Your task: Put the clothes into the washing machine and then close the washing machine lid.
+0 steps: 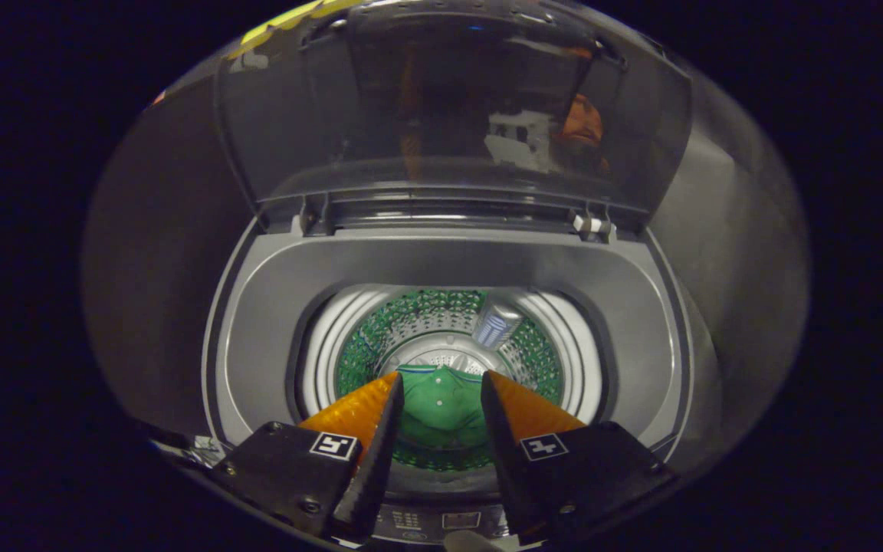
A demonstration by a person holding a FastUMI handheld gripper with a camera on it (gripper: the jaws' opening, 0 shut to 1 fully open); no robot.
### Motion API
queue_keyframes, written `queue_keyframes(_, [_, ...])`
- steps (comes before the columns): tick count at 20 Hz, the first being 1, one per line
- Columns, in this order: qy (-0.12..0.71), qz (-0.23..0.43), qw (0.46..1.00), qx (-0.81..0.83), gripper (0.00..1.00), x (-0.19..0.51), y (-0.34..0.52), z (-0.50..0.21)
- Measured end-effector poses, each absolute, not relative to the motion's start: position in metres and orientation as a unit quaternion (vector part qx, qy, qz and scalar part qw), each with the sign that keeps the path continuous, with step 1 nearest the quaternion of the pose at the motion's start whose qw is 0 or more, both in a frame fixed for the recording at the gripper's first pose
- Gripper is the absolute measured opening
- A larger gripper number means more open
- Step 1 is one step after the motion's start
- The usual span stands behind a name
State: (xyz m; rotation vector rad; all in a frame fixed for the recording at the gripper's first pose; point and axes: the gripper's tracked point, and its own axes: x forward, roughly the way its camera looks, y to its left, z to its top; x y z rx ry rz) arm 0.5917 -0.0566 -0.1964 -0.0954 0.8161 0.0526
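Observation:
A grey top-loading washing machine stands with its dark see-through lid raised upright behind the opening. Down in the steel drum lies a green garment with a collar, resting on the drum bottom. My gripper hovers above the drum mouth, open, its two fingertips apart with the green garment seen in the gap far below them. Nothing is held between the fingers.
The lid's hinges sit at the back of the grey top deck. A control panel strip runs along the machine's front edge under the fingers. Dark booth walls surround the machine on both sides.

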Motion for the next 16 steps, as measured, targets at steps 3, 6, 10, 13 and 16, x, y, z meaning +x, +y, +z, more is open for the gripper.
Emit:
queue_keyframes(3, [0.376, 0.038, 0.924, -0.066, 0.63, 0.588, -0.054, -0.181])
queue_keyframes(6, [0.359, 0.042, 0.93, -0.062, 0.64, 0.586, -0.052, -0.162])
queue_keyframes(10, [0.327, 0.047, 0.942, -0.049, 0.64, 0.591, -0.054, -0.124])
queue_keyframes(13, [0.296, 0.053, 0.953, -0.037, 0.64, 0.596, -0.058, -0.083])
queue_keyframes(16, [0.253, 0.056, 0.965, -0.04, 0.64, 0.603, -0.061, -0.039])
